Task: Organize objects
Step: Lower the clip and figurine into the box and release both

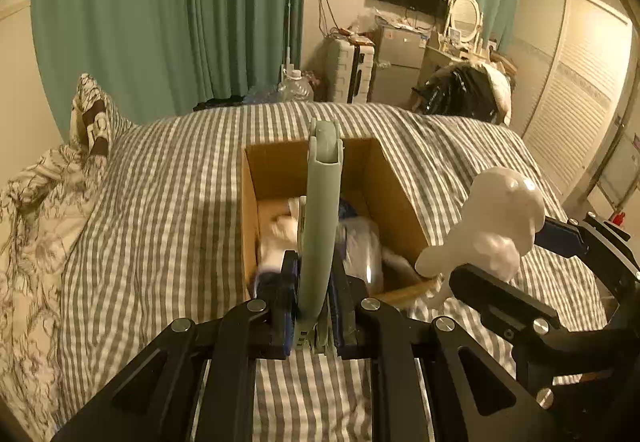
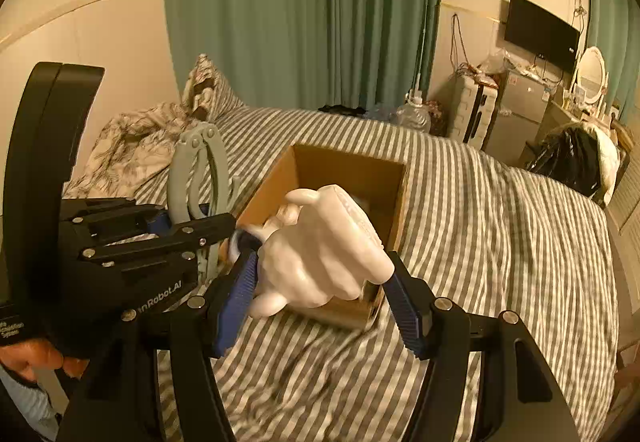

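Cardboard box (image 1: pixel 276 177) sits open on the striped bed (image 1: pixel 160 201) in your left wrist view, already holding a few pale and bluish bits. Your left gripper (image 1: pixel 314 306) is clamped tight on a grey-green folding tool (image 1: pixel 320 217), held over the box. In the right wrist view, your right gripper (image 2: pixel 320 282) is spread wide around a white figurine (image 2: pixel 324 246), pads against its sides, at the box's near edge. Looks like both are left to drop in.

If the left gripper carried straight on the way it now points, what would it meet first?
Probably the cardboard box: the left gripper, shut on the grey-green tool, points over the near rim. The tool's tip seems aimed at the far wall, though depth is unclear.
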